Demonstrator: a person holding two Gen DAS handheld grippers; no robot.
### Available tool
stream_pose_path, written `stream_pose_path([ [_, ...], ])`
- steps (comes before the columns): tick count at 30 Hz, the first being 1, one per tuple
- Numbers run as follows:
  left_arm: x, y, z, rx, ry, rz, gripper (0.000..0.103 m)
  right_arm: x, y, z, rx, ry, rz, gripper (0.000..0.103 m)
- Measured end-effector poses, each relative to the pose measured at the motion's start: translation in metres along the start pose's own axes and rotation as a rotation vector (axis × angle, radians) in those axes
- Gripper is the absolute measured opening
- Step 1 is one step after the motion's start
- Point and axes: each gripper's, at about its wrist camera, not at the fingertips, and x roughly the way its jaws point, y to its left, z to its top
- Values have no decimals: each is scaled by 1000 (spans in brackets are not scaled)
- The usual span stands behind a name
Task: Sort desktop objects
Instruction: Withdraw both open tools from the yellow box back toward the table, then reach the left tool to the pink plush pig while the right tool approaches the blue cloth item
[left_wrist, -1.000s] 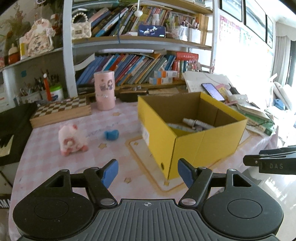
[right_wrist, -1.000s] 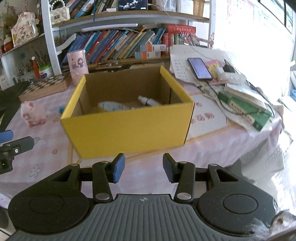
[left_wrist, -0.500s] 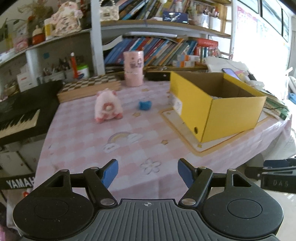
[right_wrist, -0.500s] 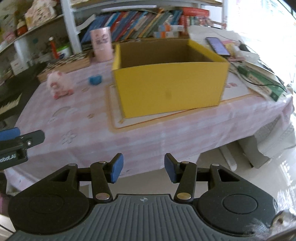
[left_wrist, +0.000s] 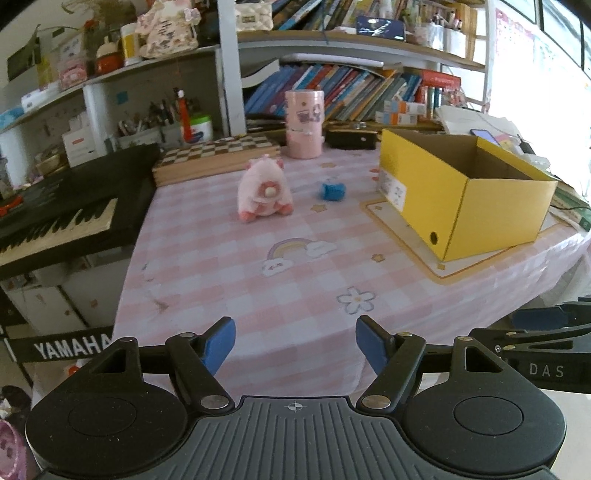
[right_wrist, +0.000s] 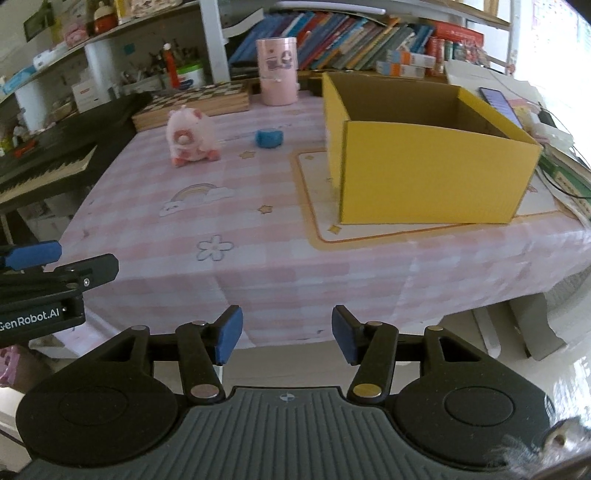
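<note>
**Both grippers empty off the table's near edge, toys still out beside the box**

Left gripper (left_wrist: 295, 339): blue-padded fingers spread wide, nothing between them, hanging just past the near edge of the pink checked tablecloth table (left_wrist: 303, 280). Right gripper (right_wrist: 287, 338): fingers also apart, a bit narrower, empty, off the same near edge. Each gripper shows at the side of the other's view.

Landmark: open yellow cardboard box (left_wrist: 469, 206), sitting on a cream mat with an orange border (left_wrist: 410, 236). Inside of the box not visible from either view, contents can't be told.

Pink plush pig toy (left_wrist: 264, 194): upright on the cloth, well left of the box. Small blue round object (left_wrist: 332, 191): between pig and box, nearer the pig, touching neither. Pink cylindrical holder with cartoon print (left_wrist: 304, 123): behind and left of the box, near the shelf. Wooden checkerboard case (left_wrist: 218, 158): farther left of the box, behind the pig. Black Yamaha keyboard (left_wrist: 62, 214): far left of the box, off the table's side. Smartphone (right_wrist: 500, 101): on papers just behind the box's right side. Bookshelf of slanted books (left_wrist: 354, 88) behind the box.
</note>
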Motion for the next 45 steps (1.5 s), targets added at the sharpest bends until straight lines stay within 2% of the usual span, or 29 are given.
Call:
stream_pose_path([
  [3, -2, 8, -2, -5, -2, 14, 76, 4, 10, 2, -15, 1, 14, 53],
  [5, -3, 13, -3, -8, -7, 25, 81, 6, 16, 4, -26, -3, 22, 55],
  [14, -7, 36, -1, -24, -30, 68, 82, 17, 44, 16, -68, -8, 60, 57],
  [25, 12, 40, 11, -29, -31, 58, 82, 29, 48, 29, -89, -17, 44, 59],
  [33, 44, 38, 35, -47, -23, 56, 82, 54, 43, 55, -141, -22, 48, 61],
  [41, 80, 33, 72, -74, -37, 67, 83, 85, 32, 99, -153, -50, 51, 61],
  [45, 98, 32, 88, -87, -41, 80, 87, 99, 26, 121, -169, -71, 47, 62],
])
